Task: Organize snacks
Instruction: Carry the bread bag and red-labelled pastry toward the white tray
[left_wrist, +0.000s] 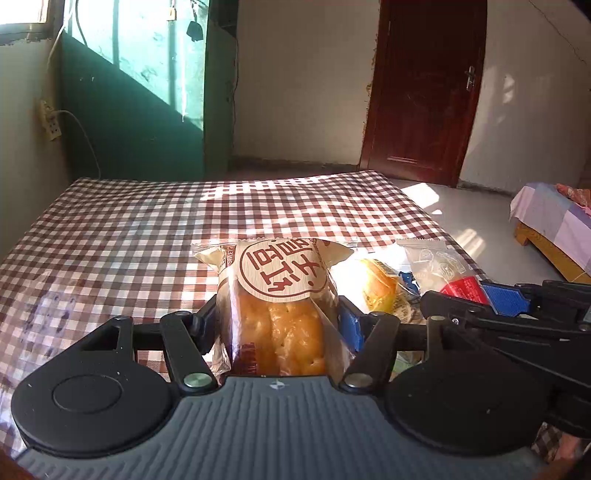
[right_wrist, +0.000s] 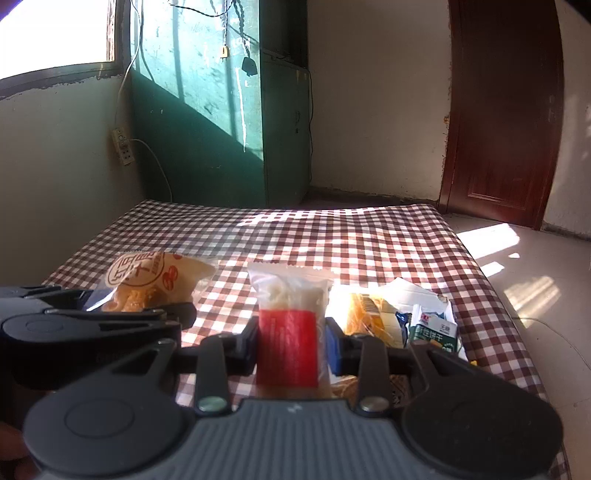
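Left wrist view first: the left claw (left_wrist: 277, 314) is clamped on a bread packet (left_wrist: 275, 295), pads pressing its sides, the packet standing up between the fingers above the checked surface (left_wrist: 129, 240). Its label is a cream round badge with big red Chinese characters, seen upside down from here; along the wrapper edge the word "SWEET" can be read, and the rest is too small. Golden bread shows through the clear lower half.

Over to the right of that same view, the right claw (left_wrist: 495, 295) comes in from the edge, blue pads visible, gripping a red-and-clear packet (left_wrist: 450, 273). Clear top with faint printed outlines, red band below with white print too fine to read.

Right wrist view now: the right claw (right_wrist: 291, 339) is clenched on that same slim packet, its clear upper part showing pale contents and its red band sitting between the pads, held clear of the cloth. The writing on the red is blurred.

Just right of it, lying on the surface, a small heap: a yellow snack packet (right_wrist: 369, 314) in bright sun, and a green-and-white packet (right_wrist: 436, 328) bearing white Chinese characters and a small red mark at its top. The left claw (right_wrist: 155, 306) shows at the left edge, holding its bread packet with the round badge.
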